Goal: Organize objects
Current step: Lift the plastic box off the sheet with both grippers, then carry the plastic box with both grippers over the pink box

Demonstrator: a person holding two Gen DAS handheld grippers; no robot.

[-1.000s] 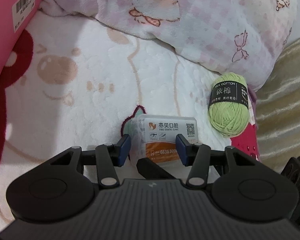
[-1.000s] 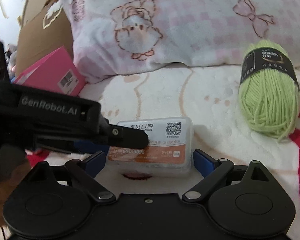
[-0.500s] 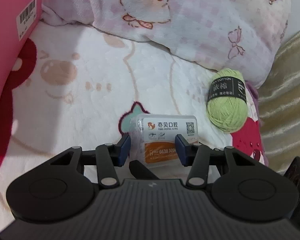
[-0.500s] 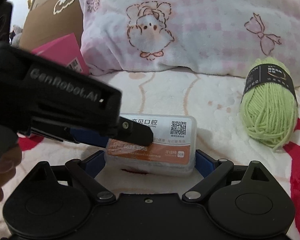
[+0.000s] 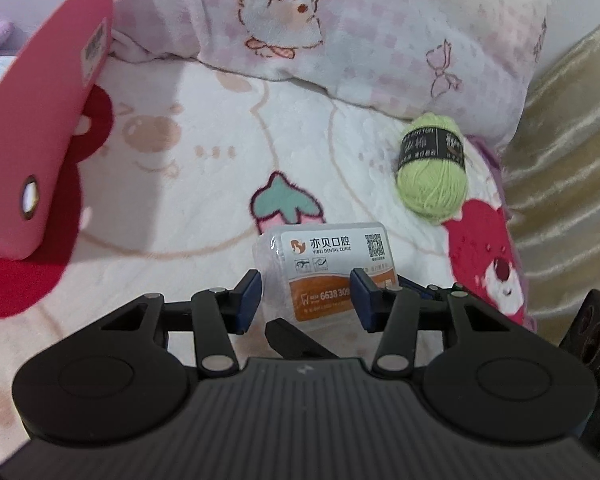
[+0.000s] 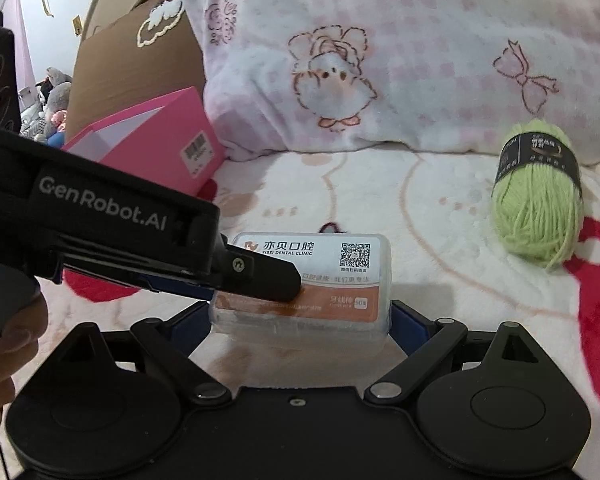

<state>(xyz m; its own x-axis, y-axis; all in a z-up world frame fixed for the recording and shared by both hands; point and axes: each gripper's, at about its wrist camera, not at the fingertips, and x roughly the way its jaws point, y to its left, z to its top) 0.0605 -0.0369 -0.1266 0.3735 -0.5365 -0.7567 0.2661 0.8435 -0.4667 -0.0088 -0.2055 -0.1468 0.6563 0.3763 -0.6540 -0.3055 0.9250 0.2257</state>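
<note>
A clear plastic floss-pick box [image 6: 306, 280] with a white and orange dental-clinic label is held just above a plush blanket [image 5: 187, 208] printed with strawberries and bears, and both grippers hold it at once. The left gripper [image 5: 306, 292] comes in from the left of the scene, and its blue pads [image 5: 248, 294] pinch the box by its top and bottom faces near the left end, the upper finger lying across the orange part of the label in the right wrist view. The right gripper [image 6: 300, 320] comes from the near side, its jaws spread wide along the box's length, one blue pad [image 6: 406, 326] against each short end, so that it clamps the box end to end. A hand [image 6: 3, 344] grips the left gripper's handle at the near left edge of the right wrist view. A ball of light green yarn [image 6: 538, 196] with a black paper band lies on the blanket to the right of the box and farther off, well apart from it. An open pink box [image 5: 39, 128] stands at the far left, a barcode sticker on its side. Behind everything, a pink checked quilt [image 6: 400, 52] with cartoon prints is bunched up along the far edge of the blanket, and a brown cardboard box [image 6: 135, 52] rises behind the pink one.
</note>
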